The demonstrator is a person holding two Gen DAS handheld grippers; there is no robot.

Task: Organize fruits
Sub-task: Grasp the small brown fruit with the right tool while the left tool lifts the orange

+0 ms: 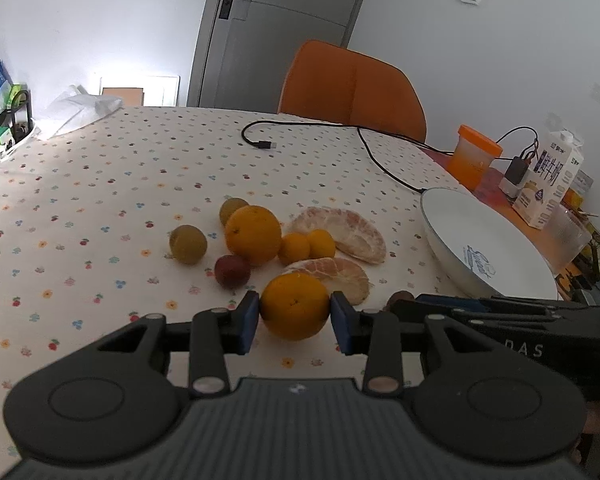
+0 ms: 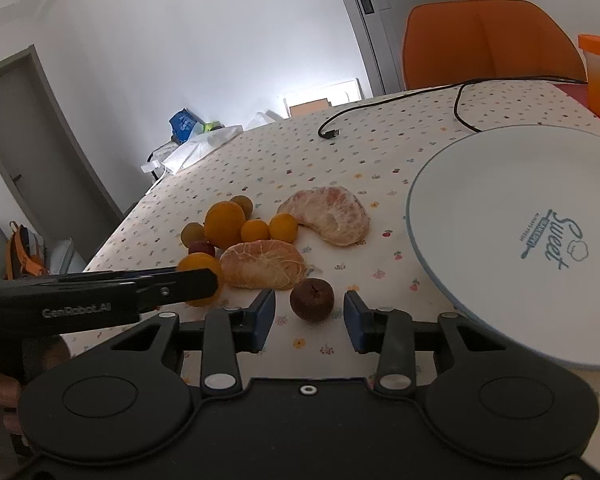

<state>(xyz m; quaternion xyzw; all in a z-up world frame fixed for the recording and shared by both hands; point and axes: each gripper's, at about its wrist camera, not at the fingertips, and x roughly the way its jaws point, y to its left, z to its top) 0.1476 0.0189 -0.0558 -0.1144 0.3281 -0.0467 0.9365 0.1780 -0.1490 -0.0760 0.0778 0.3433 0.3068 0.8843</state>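
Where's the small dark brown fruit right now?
In the right wrist view, the dark brown fruit sits on the tablecloth between the right gripper jaws, just in front of the peeled citrus half.

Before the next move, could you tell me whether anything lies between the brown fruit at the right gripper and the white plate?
Nothing visible does. The brown fruit sits between the right gripper pads, and only bare tablecloth separates it from the white plate to its right.

Worktop [image 1: 100, 184] under flower-dotted cloth. Lying on it: clustered oranges [image 1: 253, 234], green fruits [image 1: 188, 244], two peeled citrus pieces [image 2: 329, 220], dark brown fruit [image 2: 312, 299], white plate [image 2: 500, 208], black cable [image 1: 260, 144], milk carton [image 1: 548, 184]
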